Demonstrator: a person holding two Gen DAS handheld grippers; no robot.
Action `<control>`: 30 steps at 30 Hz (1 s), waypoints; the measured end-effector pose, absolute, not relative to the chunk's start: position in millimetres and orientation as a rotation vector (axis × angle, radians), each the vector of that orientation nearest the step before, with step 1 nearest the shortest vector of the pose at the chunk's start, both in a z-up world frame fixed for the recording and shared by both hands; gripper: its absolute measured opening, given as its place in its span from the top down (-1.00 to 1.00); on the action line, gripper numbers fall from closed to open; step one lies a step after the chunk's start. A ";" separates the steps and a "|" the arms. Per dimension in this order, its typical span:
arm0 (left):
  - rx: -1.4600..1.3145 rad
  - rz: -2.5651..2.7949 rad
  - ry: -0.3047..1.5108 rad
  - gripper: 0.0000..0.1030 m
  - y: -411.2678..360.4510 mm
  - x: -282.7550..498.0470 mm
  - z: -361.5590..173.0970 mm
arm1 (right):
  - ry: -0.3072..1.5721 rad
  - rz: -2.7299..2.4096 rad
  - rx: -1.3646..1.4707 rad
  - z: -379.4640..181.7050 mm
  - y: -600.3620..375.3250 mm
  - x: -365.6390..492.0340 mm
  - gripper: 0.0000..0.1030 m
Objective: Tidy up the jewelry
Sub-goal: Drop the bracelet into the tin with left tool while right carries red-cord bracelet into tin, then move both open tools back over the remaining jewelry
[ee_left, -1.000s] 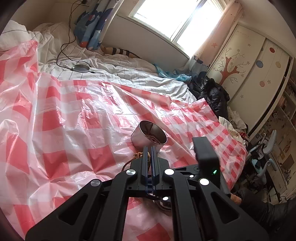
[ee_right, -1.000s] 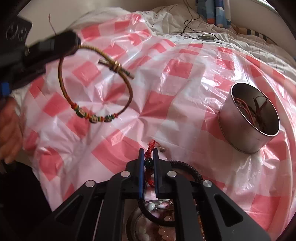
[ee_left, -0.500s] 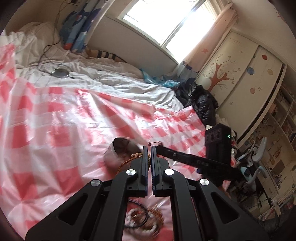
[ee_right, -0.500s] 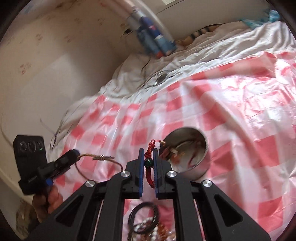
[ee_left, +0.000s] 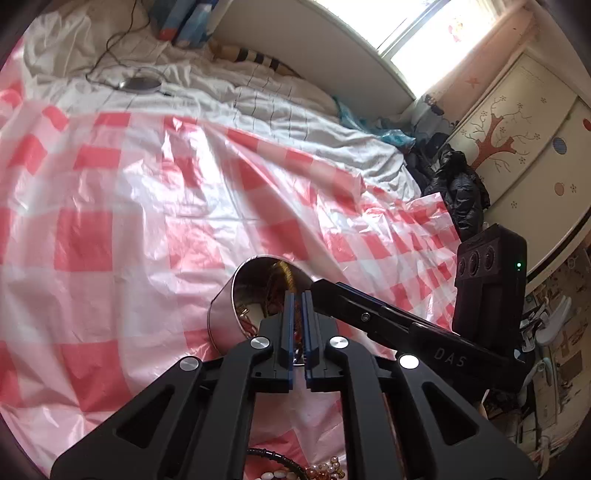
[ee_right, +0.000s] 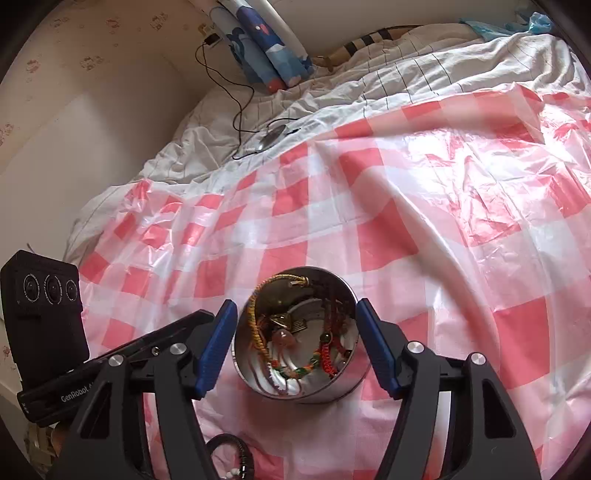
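A round metal tin (ee_right: 301, 373) sits on a red-and-white checked plastic sheet (ee_right: 424, 206) spread over a bed, already heaped with woven cords and beaded bracelets (ee_right: 295, 354), a yellow-brown braided cord (ee_right: 258, 295) looping up against its inner wall; the right gripper (ee_right: 295, 341) hangs directly over the tin, its blue-padded fingers (ee_right: 216, 345) having just swung wide apart, one on either side of the rim, with nothing pressed between them; the left gripper (ee_left: 298, 299) points at the same tin (ee_left: 236, 306) from the side, its fingers drawn almost together, and whether the braided cord seen between them is actually pinched cannot be told from either view; more jewellery, pale beads and a dark bangle (ee_left: 280, 459), lies on the sheet below the left gripper; behind, a rumpled white quilt (ee_right: 406, 74), a black cable (ee_right: 236, 92) and a sunlit window (ee_left: 443, 33).
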State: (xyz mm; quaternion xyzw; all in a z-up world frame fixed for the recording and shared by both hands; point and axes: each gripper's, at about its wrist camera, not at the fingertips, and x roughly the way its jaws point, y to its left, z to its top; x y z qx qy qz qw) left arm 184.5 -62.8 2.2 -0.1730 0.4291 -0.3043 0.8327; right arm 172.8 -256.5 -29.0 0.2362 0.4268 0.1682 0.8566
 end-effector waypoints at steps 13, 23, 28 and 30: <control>-0.115 -0.717 0.886 0.33 -25.7 120.0 26.8 | 0.862 0.324 0.494 -11.5 -266.2 143.0 -0.50; 0.353 -0.851 0.873 0.05 -67.4 43.6 -4.7 | 0.936 0.336 0.604 -9.3 -276.2 134.7 -0.52; 0.490 -0.843 0.869 -0.08 -80.6 26.5 -17.6 | 0.942 0.345 0.537 4.4 -267.8 121.1 -0.59; 0.502 -0.830 0.889 -0.07 -82.7 25.6 -23.6 | 0.938 0.344 0.509 10.0 -265.8 113.7 -0.60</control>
